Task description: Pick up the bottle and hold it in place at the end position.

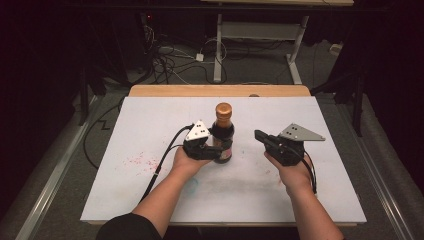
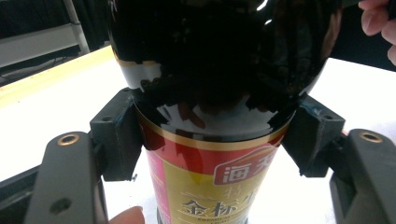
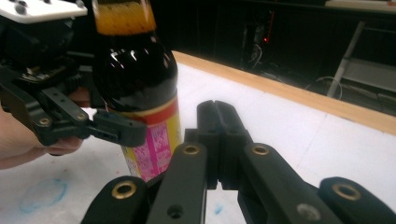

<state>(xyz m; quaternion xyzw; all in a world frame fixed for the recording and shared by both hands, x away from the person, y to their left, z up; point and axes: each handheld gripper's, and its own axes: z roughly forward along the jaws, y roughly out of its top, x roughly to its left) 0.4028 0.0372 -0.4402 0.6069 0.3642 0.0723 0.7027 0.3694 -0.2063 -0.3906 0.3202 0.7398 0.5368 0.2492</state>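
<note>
Bottle (image 1: pixel 223 131) work is at the holding stage: the dark sauce bottle stands upright near the middle of the white surface (image 1: pixel 150 200), and the left gripper (image 1: pixel 216 145) clamps it from the left, its jaws pressed on either side of the body just above the red and gold label (image 2: pixel 219 182). The right gripper (image 1: pixel 260 136) sits apart to the bottle's right, its jaws closed flat against each other with nothing between them, as the right gripper view shows.

The orange-brown cap (image 1: pixel 223 109) is on. Judging from this, the next move is likely for the right gripper: it would need to spread its jaws, rise to cap height and come in squarely over the neck, while the left keeps the bottle from tipping or turning.

Both forearms enter from the near edge. The left hand (image 1: pixel 185 161) wraps its gripper, pointing it level at the bottle; the right hand (image 1: pixel 292 172) holds its gripper angled inward toward the bottle.
</note>
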